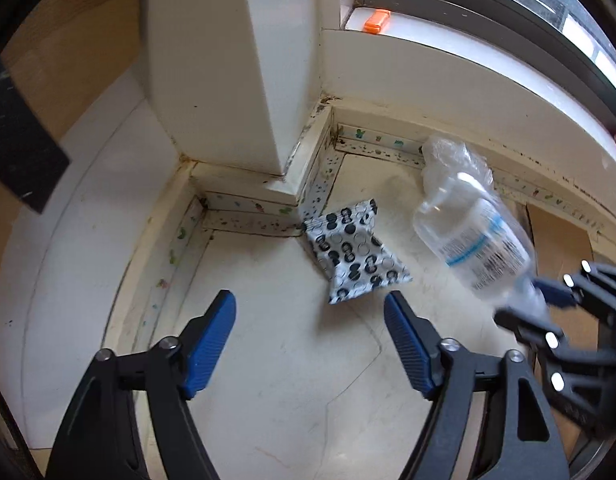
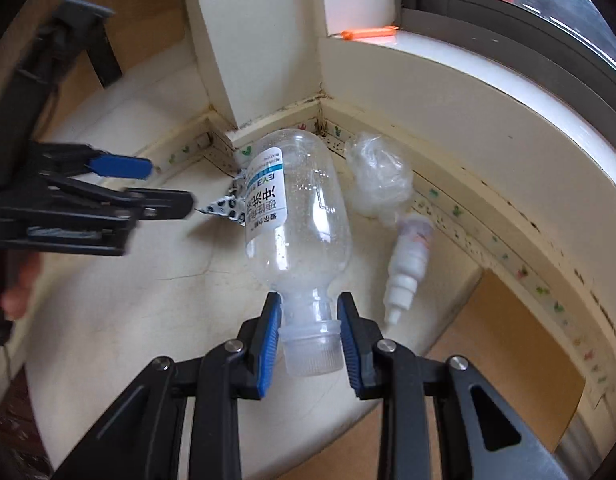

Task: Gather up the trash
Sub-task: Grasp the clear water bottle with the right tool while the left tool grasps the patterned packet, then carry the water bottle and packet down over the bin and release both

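Note:
A clear plastic bottle (image 2: 297, 216) with a white and blue label is clamped at its neck between the blue pads of my right gripper (image 2: 310, 316), base pointing away. The left wrist view shows the same bottle (image 1: 474, 240) lifted at the right, with the right gripper (image 1: 548, 300) behind it. My left gripper (image 1: 310, 312) stands open above the pale floor, just short of a black-and-white patterned wrapper (image 1: 354, 250) lying by the wall corner. A crumpled clear plastic wad (image 2: 378, 176) and a small white spray bottle (image 2: 410, 262) lie on the floor near the baseboard.
A white pillar (image 1: 223, 68) and a baseboard (image 1: 251, 204) with speckled tape close off the corner. An orange clip (image 1: 376, 21) rests on the window sill. A cardboard sheet (image 2: 508, 352) lies at the right. A black board (image 1: 15, 148) leans at the left. A person's fingers (image 2: 17, 292) show at the left edge.

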Motion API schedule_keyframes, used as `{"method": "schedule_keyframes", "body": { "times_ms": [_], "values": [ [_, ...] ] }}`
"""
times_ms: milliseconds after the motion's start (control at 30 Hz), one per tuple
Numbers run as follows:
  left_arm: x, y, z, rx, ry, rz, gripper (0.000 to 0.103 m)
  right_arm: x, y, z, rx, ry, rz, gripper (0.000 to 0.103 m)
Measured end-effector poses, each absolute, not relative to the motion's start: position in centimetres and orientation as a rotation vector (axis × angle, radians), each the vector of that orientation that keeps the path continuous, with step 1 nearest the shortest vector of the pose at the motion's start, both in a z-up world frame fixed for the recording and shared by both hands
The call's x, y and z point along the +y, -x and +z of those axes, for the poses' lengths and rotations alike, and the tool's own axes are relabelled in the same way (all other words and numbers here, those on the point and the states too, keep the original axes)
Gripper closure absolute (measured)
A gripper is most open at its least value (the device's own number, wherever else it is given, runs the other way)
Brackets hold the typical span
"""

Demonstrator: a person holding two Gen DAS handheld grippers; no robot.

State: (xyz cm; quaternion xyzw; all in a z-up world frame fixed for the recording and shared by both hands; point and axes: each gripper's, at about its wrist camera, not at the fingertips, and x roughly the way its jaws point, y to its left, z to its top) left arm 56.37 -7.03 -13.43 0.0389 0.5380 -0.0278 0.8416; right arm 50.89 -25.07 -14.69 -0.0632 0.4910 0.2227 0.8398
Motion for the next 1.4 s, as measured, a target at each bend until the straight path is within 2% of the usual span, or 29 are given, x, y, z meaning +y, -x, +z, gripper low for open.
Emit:
{"method": "schedule_keyframes", "body": {
  "times_ms": [400, 433, 467, 500, 533, 567, 833, 867, 1167, 1400],
  "values": [
    [-9.8, -60.8, -16.6, 1.159, 0.011, -0.025, 0.026, -28.5, -48.2, -12.4, 1.009, -0.042, 0.368, 0.075],
    [-10.1, -60.9, -16.7, 1.162, 0.008, -0.023, 0.029, -28.9, -47.9, -12.2, 1.01, -0.052, 0.365, 0.075],
    [-10.3, -61.0, -16.8, 1.17, 0.008, -0.022, 0.037, -29.1, -47.9, -12.2, 1.012, -0.058, 0.36, 0.075],
    [-10.5, -61.2, -17.2, 1.183, 0.013, -0.027, 0.051, -29.3, -47.8, -12.1, 1.011, -0.064, 0.355, 0.075],
    [-10.7, -61.3, -17.5, 1.193, 0.012, -0.027, 0.058, -29.1, -47.9, -12.4, 1.011, -0.066, 0.353, 0.075],
    [-11.1, -61.2, -17.4, 1.189, -0.003, -0.015, 0.062, -29.1, -47.9, -12.4, 1.014, -0.069, 0.352, 0.075],
    [-11.7, -58.9, -17.2, 1.173, -0.033, -0.026, 0.073, -28.9, -47.1, -12.6, 1.048, -0.094, 0.347, 0.075],
    [-11.7, -58.3, -17.0, 1.169, -0.034, -0.028, 0.085, -28.9, -46.9, -12.5, 1.048, -0.098, 0.344, 0.075],
    [-12.0, -52.0, -12.4, 1.122, -0.01, -0.129, 0.088, -27.9, -43.8, -9.5, 1.023, -0.103, 0.338, 0.075],
    [-10.7, -44.1, -6.1, 1.069, -0.001, -0.224, 0.088, -26.7, -38.3, -5.3, 0.992, -0.099, 0.347, 0.075]
  ]
}}
